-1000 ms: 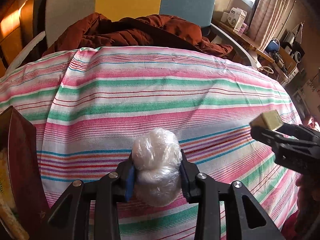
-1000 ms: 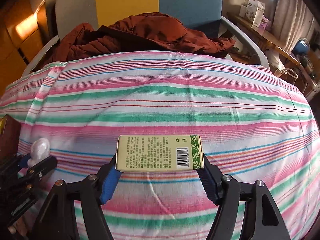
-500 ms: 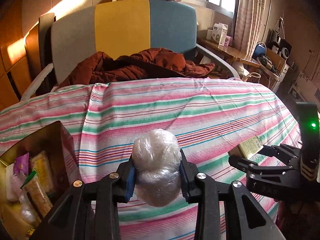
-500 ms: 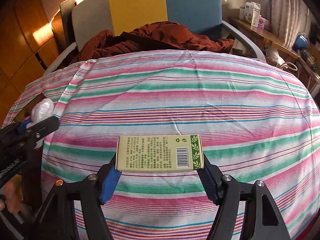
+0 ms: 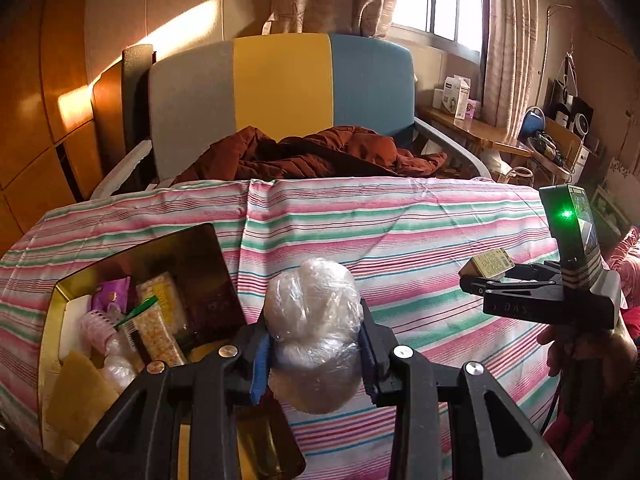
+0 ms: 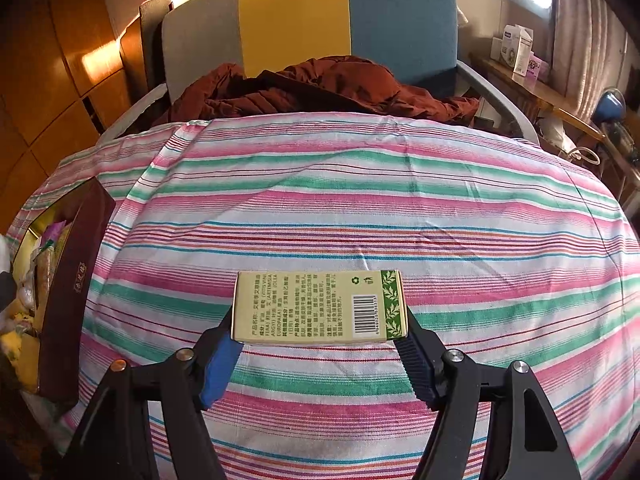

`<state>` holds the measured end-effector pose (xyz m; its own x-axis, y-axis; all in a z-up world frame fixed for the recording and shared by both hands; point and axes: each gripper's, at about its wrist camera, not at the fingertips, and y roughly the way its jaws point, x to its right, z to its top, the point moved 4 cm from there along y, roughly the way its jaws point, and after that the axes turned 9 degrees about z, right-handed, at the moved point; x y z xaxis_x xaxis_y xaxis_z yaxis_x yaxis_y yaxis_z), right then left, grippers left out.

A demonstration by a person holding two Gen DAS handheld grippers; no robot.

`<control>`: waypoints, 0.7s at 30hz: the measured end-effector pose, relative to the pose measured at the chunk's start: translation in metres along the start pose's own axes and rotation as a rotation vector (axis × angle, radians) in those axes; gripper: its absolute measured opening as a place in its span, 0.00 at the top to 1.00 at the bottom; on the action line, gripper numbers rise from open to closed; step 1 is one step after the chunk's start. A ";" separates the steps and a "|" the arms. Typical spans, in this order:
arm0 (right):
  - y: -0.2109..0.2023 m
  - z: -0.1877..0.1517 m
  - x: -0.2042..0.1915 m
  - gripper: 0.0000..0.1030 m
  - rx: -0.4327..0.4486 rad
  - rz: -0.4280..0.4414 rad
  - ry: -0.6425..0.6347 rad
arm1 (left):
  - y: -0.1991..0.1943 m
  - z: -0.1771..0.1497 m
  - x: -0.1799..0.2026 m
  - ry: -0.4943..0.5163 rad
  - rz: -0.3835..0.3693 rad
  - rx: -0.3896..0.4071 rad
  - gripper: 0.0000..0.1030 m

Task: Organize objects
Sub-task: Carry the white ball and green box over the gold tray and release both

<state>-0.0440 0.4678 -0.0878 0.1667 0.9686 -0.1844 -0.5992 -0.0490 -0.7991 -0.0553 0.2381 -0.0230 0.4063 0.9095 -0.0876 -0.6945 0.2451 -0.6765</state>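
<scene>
My left gripper (image 5: 314,344) is shut on a white bundle wrapped in clear plastic (image 5: 314,320), held above the striped cloth just right of an open dark-red box (image 5: 216,280) with a gold lining. My right gripper (image 6: 320,320) is shut on a pale green carton (image 6: 320,306) printed with text and a barcode, its ends clamped by the pads. In the left wrist view the right gripper (image 5: 486,272) hangs at the right edge with the carton (image 5: 492,262) in it. The box (image 6: 76,268) lies at the far left in the right wrist view.
The box holds several packets, a pink roller (image 5: 96,326) and yellow pads. A striped cloth (image 6: 360,208) covers the surface. Behind it stands a grey, yellow and blue chair (image 5: 280,92) with a rust-brown jacket (image 5: 320,152). A cluttered wooden shelf (image 5: 480,128) runs along the right.
My left gripper has risen and swung left with the bundle, bringing the open box into full view. My right gripper shifted a little with the carton, then held still.
</scene>
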 end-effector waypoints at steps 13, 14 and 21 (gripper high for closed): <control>-0.017 0.009 -0.036 0.30 0.030 0.038 -0.040 | -0.023 -0.025 -0.071 -0.100 0.026 -0.005 0.65; -0.019 0.010 -0.046 0.30 0.034 0.054 -0.050 | -0.026 -0.027 -0.079 -0.118 0.024 -0.003 0.65; -0.031 0.009 -0.138 0.30 0.065 0.213 -0.152 | -0.044 -0.043 -0.174 -0.318 0.039 -0.012 0.65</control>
<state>-0.0556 0.3375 -0.0328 -0.0847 0.9639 -0.2524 -0.6578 -0.2444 -0.7124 -0.0699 0.0543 -0.0098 0.1719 0.9780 0.1178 -0.6980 0.2053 -0.6860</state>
